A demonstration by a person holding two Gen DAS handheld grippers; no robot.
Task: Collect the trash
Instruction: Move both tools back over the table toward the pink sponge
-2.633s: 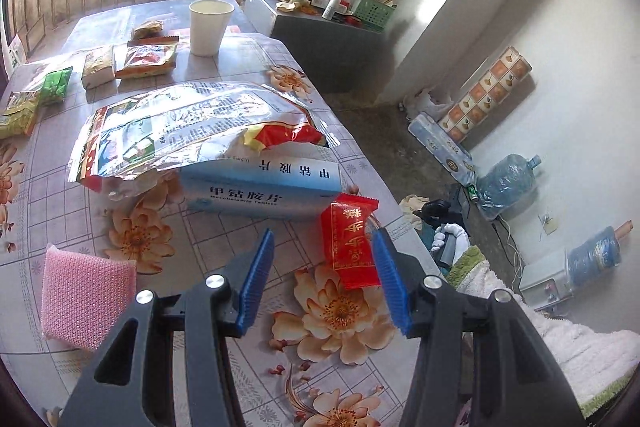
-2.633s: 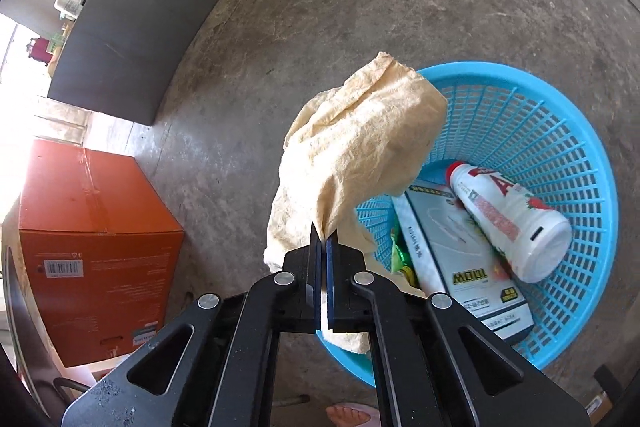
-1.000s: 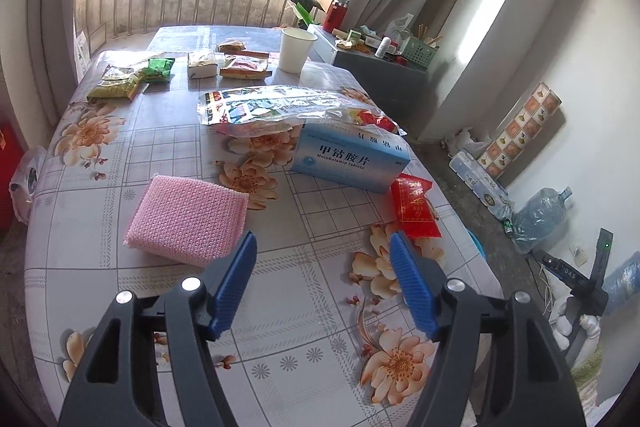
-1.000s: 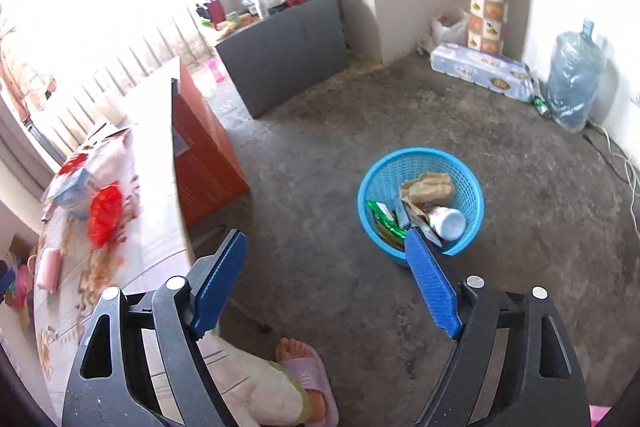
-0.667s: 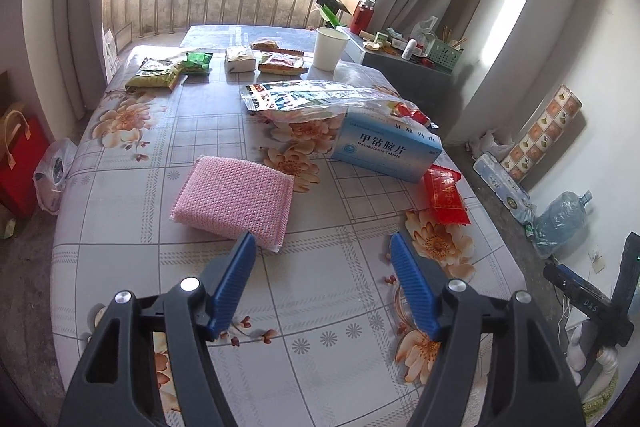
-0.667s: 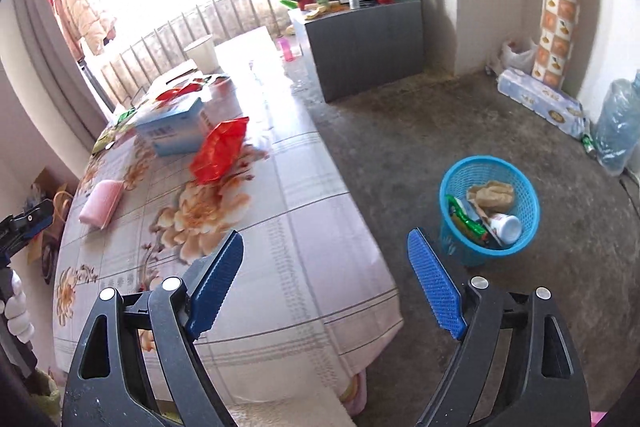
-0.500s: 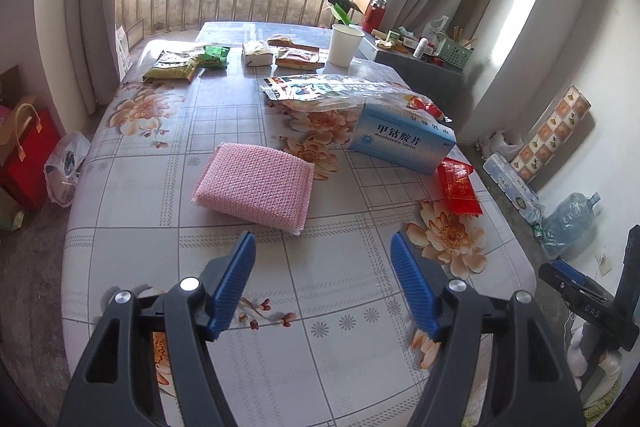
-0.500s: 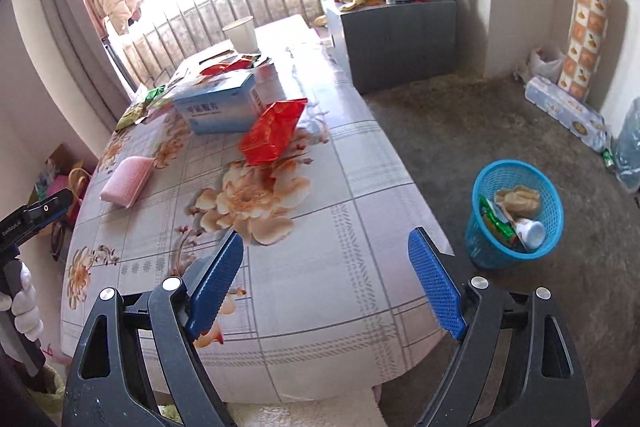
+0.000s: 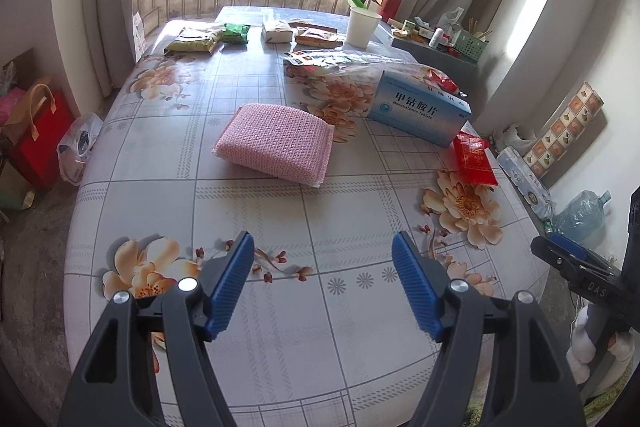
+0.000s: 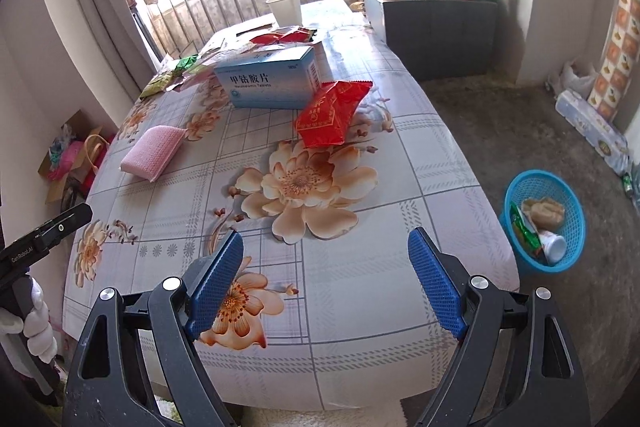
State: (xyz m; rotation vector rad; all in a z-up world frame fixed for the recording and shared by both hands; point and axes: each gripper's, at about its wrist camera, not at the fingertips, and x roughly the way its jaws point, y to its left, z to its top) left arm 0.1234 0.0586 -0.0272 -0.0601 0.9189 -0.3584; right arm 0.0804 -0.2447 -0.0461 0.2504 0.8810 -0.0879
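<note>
Nearest trash likely the crinkled red foil snack packet (image 10: 330, 113), flat on the flowered tablecloth (image 10: 340, 267) near the right edge, just beside or touching the blue-and-white cardboard medicine box (image 10: 268, 83). Best pinched by its free corner, away from the box. Right gripper (image 10: 326, 283) spread wide and empty, hovering over the near edge; left gripper (image 9: 323, 283) likewise agape, holding nothing. Beyond: pink knitted scrub pad (image 9: 276, 143), white paper cup (image 9: 362, 26), more wrappers at the far end. Blue plastic mesh basket (image 10: 576, 207) on the floor, partly filled, well apart from the table.
</note>
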